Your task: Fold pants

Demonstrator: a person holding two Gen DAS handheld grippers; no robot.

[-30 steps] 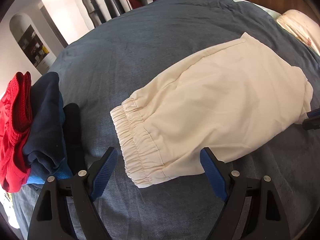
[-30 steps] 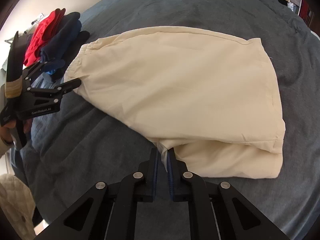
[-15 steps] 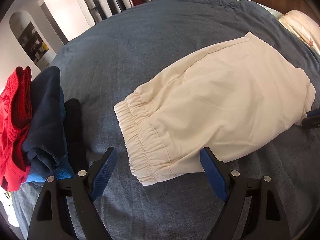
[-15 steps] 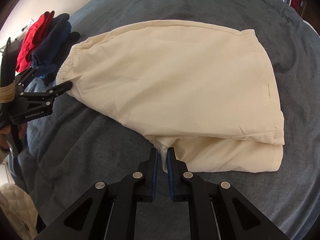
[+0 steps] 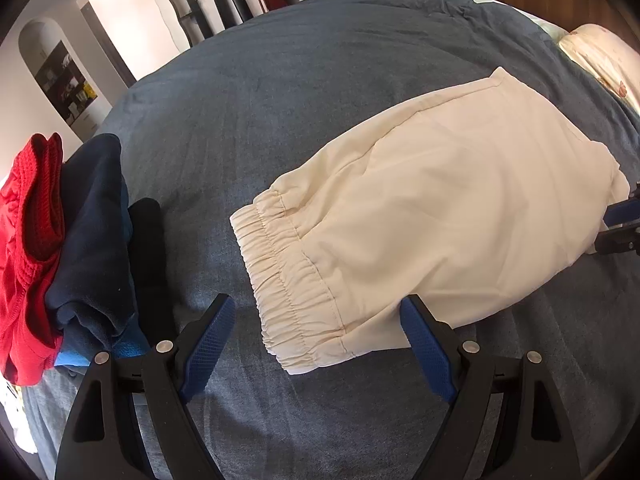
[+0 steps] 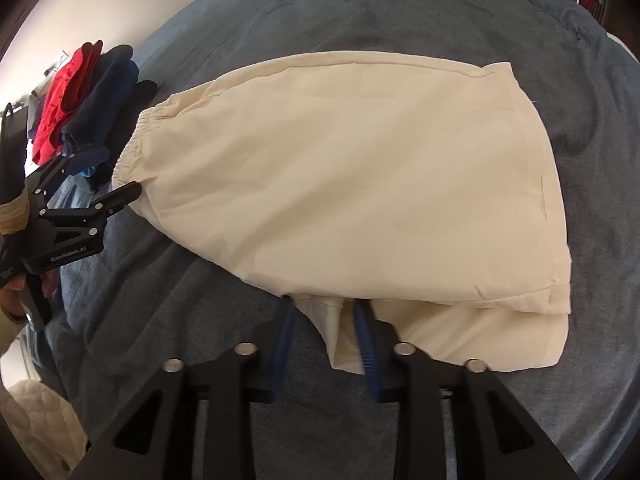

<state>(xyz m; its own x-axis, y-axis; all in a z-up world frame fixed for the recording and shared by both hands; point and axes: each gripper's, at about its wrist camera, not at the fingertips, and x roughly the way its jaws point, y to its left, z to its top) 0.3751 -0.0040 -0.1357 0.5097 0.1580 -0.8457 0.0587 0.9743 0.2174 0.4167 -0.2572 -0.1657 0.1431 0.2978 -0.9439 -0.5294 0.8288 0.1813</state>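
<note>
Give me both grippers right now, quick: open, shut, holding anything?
Left gripper: open, jaws wide either side of the waistband of the pants, holding nothing.
Right gripper: open, a fold of the pants loose between its jaws.

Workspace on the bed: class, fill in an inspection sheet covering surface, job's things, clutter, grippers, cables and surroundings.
Surface: blue-grey bedspread, lightly creased.
Job's things: cream pants folded flat, elastic waistband toward the left gripper.
Clutter: stack of red, navy and black clothes beside the waistband; pale quilted pillow at the far edge.
Grippers: left gripper open, straddling the waistband corner; right gripper slightly parted with a pants flap between its fingers.
Cables: nothing seen.
Surroundings: arched wall shelf, hanging clothes behind the bed.
</note>
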